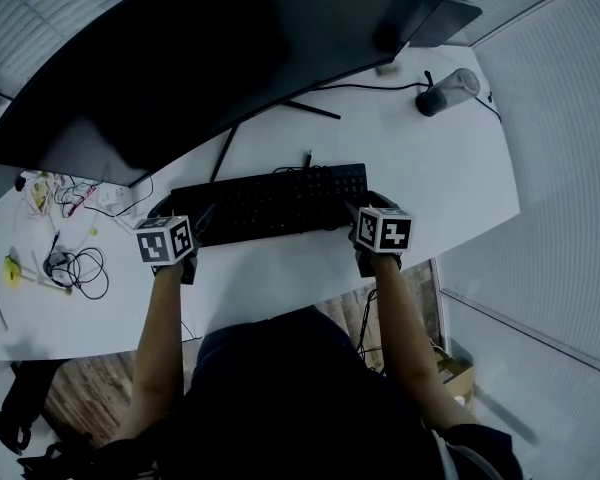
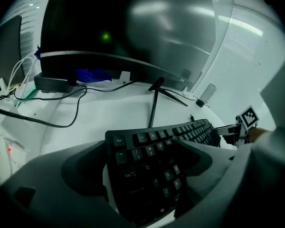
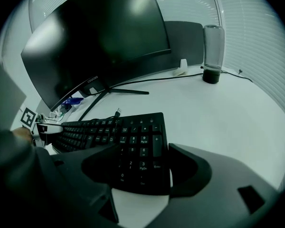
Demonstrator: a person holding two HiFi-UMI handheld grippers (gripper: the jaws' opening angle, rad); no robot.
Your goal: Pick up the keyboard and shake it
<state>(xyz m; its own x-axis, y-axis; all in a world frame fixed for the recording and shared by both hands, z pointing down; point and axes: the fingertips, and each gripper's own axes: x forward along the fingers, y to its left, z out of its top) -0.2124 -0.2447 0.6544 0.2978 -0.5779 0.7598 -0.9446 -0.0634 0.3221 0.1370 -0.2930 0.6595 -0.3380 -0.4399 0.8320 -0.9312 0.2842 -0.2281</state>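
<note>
The keyboard (image 1: 270,203) lies flat on the white worktop (image 1: 310,278), close to its near edge and in front of the monitor (image 1: 200,58). Its long axis runs left to right along that edge. Each end therefore falls to the hand on its own side, and neither hand is clearly nearer.

The left gripper (image 2: 142,170) has its jaws spread wide across the Esc-and-Tab end. One jaw sits just outside the short edge and the other reaches over the keys. The right gripper (image 3: 137,167) mirrors it at the number-pad end, with its outer jaw just beside the short edge and its inner jaw above the keys. A strip of bare worktop shows under both front edges. Both tools thus look released, straddling the ends rather than pinching them, and the lift has not begun.

The keyboard is a thin, rigid slab of matt black plastic with raised, loosely seated keys, and a short lead (image 1: 307,158) leaves its far edge. The jaws are broad, smooth, curved dark pads. A grip on such a thin edge could slip under shaking, so both ends probably need firm, even closing first.

A clear cylinder on a dark base (image 1: 448,93) stands well apart at the worktop's far right corner. Tangled cables (image 1: 75,268) lie near the left edge.
</note>
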